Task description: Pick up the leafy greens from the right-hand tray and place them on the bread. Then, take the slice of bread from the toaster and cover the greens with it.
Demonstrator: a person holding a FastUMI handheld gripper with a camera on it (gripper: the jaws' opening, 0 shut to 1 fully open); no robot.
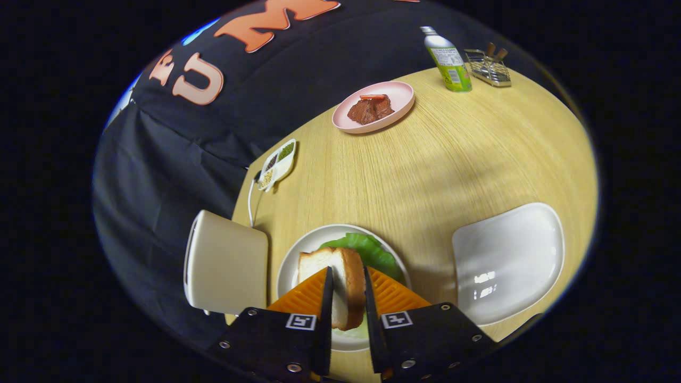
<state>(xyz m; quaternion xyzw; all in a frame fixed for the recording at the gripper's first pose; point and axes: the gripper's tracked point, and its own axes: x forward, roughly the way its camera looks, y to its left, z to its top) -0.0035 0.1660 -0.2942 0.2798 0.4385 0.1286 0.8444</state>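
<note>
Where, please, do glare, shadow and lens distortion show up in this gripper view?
In the gripper view, glare sits on the empty white tray; a soft shadow bands the table beyond the plate; fisheye distortion bows the table's rim; the bread slice, clamped in the gripper, looks sharp.

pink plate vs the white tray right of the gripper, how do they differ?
The pink plate is round and lies far beyond the fingers; the white tray is a rounded rectangle just right of the gripper. The pink plate holds brown meat chunks; the white tray holds nothing. Both lie flat on the wooden table. The gripper is shut on the bread slice.
</note>
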